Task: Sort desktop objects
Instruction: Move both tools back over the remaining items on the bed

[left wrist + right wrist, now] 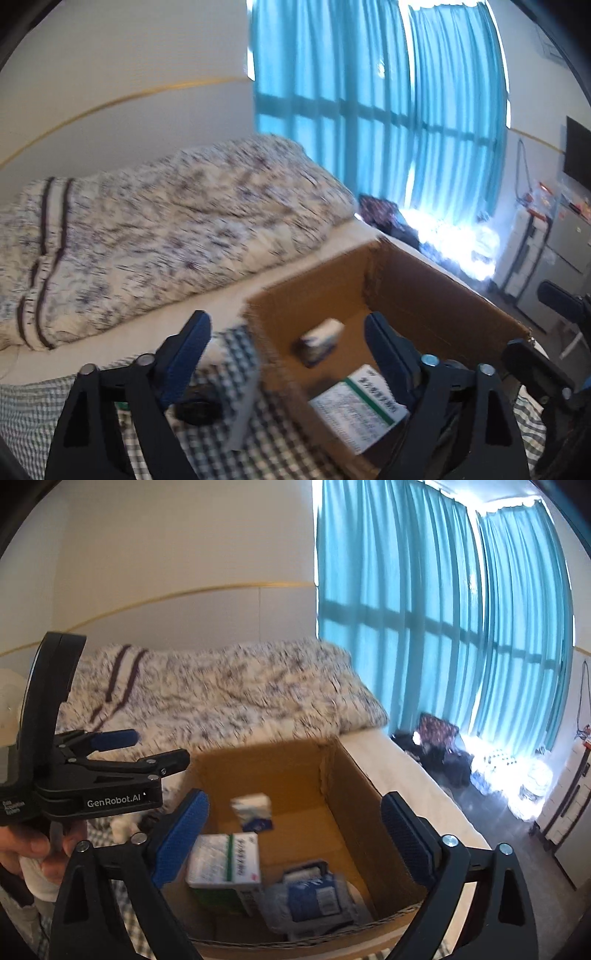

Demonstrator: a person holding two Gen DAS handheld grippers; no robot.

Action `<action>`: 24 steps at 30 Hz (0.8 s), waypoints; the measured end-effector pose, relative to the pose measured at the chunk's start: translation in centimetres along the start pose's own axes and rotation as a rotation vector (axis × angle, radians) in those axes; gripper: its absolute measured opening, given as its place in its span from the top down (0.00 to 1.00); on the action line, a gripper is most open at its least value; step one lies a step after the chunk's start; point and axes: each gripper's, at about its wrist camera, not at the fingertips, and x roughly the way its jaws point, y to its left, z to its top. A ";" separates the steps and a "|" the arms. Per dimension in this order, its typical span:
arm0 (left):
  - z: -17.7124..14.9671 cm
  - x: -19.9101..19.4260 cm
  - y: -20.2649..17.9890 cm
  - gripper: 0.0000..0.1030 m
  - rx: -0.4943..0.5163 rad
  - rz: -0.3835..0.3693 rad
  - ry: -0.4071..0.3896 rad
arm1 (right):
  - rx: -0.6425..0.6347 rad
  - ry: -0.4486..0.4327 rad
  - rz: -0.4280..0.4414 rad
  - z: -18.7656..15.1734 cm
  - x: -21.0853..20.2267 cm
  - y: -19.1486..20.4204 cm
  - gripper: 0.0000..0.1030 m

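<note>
Hovered with both jaws spread wide and empty: left gripper (pixel 286 343), right gripper (pixel 293 825) over the cardboard box (pixel 354 775) (small white-and-blue box (pixel 253 810) blurred inside).

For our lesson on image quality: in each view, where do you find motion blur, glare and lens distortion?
Left wrist view: the quilt and the small box in the cardboard box are smeared by motion; sunlight below the curtain blows out to white. Right wrist view: similar blur on the quilt, glare on the floor, and the wall's gold trim bows from fisheye distortion.
</note>
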 end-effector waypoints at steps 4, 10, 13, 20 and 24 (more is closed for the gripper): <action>-0.9 -3.2 2.7 0.00 0.005 0.106 -0.096 | 0.010 -0.034 0.039 0.5 -0.5 2.2 0.00; -2.5 -6.6 7.1 0.00 0.020 0.212 -0.124 | 0.003 -0.049 0.127 0.8 0.0 6.2 0.00; -3.5 -7.7 10.1 0.00 -0.022 0.255 -0.106 | -0.018 -0.047 0.181 0.6 0.7 8.8 0.00; -6.2 -9.8 17.0 0.00 -0.110 0.345 -0.079 | -0.079 -0.013 0.271 -0.7 2.7 14.0 0.00; -7.4 -9.9 19.6 0.00 -0.142 0.382 -0.055 | -0.093 0.012 0.314 -1.3 4.3 16.4 0.00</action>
